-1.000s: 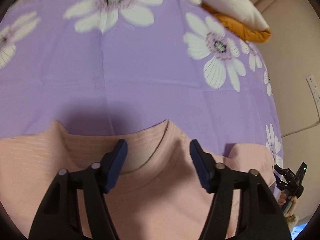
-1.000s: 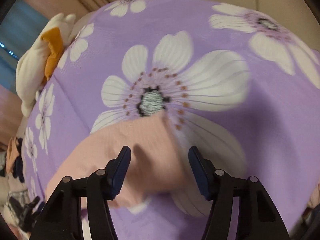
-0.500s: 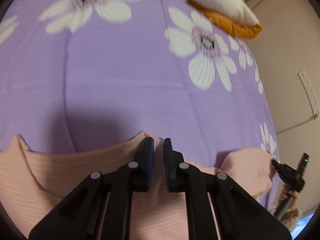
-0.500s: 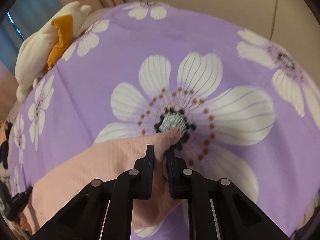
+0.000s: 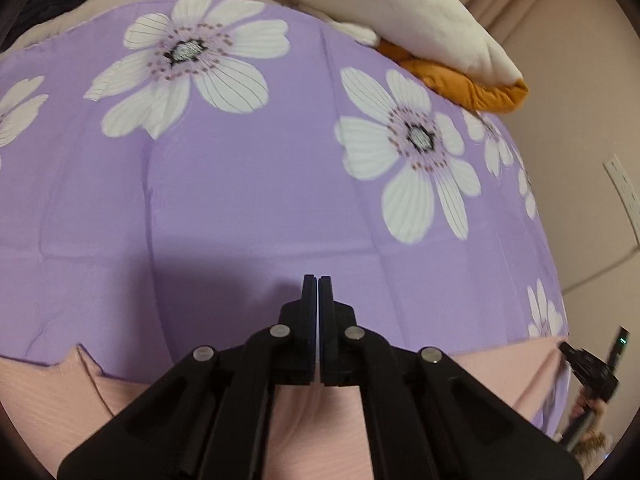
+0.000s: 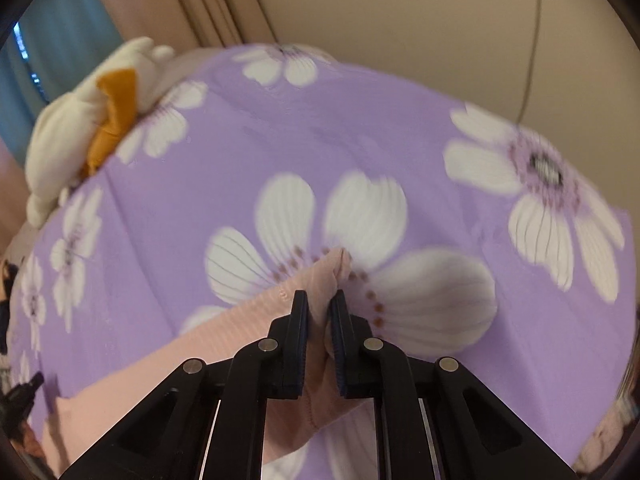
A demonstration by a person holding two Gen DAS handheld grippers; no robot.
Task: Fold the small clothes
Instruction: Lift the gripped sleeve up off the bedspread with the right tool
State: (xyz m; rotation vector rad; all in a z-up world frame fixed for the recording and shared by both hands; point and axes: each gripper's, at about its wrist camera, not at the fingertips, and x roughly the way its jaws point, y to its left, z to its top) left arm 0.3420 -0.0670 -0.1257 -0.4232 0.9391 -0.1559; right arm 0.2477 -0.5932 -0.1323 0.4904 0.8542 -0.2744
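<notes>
Two grippers are both clamped down over a pink top (image 5: 316, 420) spread on the purple flowered sheet (image 5: 240, 208). The left gripper (image 5: 317, 280) has its jaws pressed together; they closed at the top's neckline, and whether any cloth is actually pinched I cannot tell, since the fingers hide it. The right gripper (image 6: 319, 300) has squeezed onto a bunched end of the pink top (image 6: 240, 344), with a nub of fabric poking out past its pads, over a big white flower on the sheet. A cream and orange plush toy (image 5: 400, 12) lies at the sheet's far edge, well apart from the top.
</notes>
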